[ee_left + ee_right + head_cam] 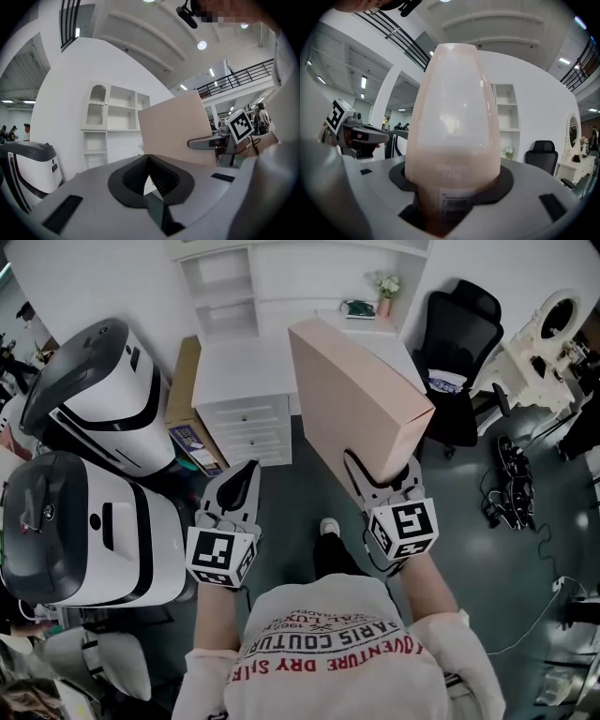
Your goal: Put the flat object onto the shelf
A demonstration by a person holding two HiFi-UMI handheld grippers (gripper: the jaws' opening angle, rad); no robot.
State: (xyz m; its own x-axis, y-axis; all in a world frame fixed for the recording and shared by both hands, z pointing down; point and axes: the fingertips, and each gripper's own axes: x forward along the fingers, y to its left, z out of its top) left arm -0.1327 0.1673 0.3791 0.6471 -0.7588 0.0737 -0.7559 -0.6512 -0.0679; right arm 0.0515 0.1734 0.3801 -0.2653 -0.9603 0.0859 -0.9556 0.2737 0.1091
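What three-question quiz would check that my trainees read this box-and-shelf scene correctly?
1. True or false: the left gripper holds the flat pink box.
2. The white shelf stands: A) ahead of the person, beyond the drawer cabinet; B) in the left gripper; C) lying flat on the floor.
3. Fill in: the right gripper is shut on the ____.

Key: 1 false; 2 A; 3 flat pink box.
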